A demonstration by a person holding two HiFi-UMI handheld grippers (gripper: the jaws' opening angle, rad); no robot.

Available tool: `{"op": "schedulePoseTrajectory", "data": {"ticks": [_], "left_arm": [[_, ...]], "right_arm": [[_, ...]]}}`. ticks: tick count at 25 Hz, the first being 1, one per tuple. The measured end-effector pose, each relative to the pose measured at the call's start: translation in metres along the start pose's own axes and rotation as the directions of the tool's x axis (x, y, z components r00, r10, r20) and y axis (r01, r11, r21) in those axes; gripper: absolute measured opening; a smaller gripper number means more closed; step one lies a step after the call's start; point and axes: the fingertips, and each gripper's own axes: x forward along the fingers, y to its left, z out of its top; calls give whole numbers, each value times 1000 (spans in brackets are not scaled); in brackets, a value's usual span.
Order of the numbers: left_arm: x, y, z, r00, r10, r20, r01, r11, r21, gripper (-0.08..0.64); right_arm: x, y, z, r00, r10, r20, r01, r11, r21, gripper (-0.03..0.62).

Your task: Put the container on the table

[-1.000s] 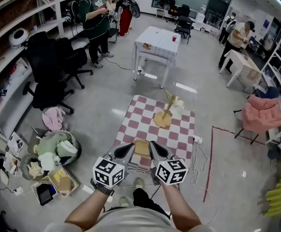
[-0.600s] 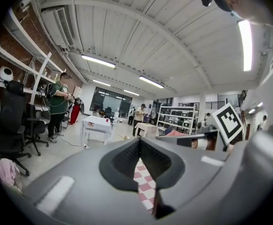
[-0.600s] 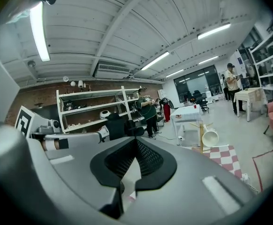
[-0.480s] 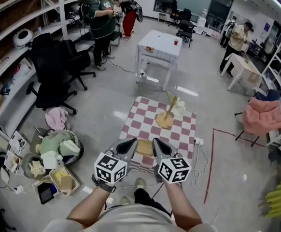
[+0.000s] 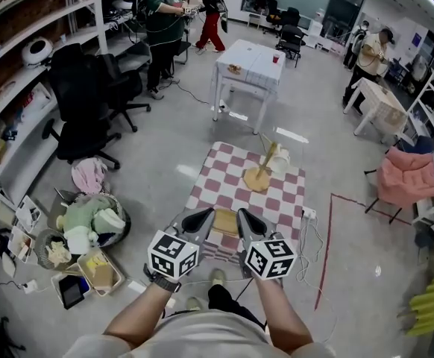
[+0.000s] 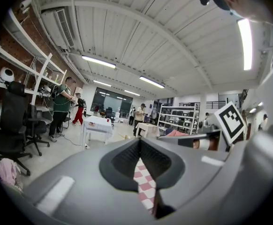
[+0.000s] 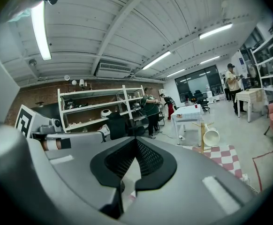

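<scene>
A flat tan container (image 5: 224, 222) lies on a red-and-white checkered mat (image 5: 224, 185) on the floor, at the mat's near edge. From above it shows between my two grippers, which hang side by side well above it. My left gripper (image 5: 200, 216) (image 6: 139, 142) is shut with nothing in it; only the mat shows below its closed tips. My right gripper (image 5: 241, 216) (image 7: 135, 142) is shut and empty too. A wooden mug stand with a white cup (image 5: 268, 162) (image 7: 210, 136) stands at the mat's far side. The white table (image 5: 250, 64) (image 6: 97, 124) (image 7: 189, 112) stands beyond the mat.
Black office chairs (image 5: 86, 118) and shelving line the left wall. Bins and clutter (image 5: 83, 237) sit on the floor at the left. A power strip with cable (image 5: 306, 216) and a red tape line (image 5: 326, 245) lie right of the mat. A pink armchair (image 5: 403, 181) stands at the right. People stand at the back.
Both grippers sit a little higher in the head view, the left one raised slightly. A person in red trousers has come into view at the back. Both grippers stay shut.
</scene>
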Motion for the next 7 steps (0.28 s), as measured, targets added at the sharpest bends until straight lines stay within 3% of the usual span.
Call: {"op": "schedulePoseTrajectory", "data": {"ticks": [7], "left_arm": [[6,2,-5,1000,-2,-2,2,1000,-2,6]], "right_arm": [[3,-5,-5,1000,0,-4,0,1000,2,9]]}}
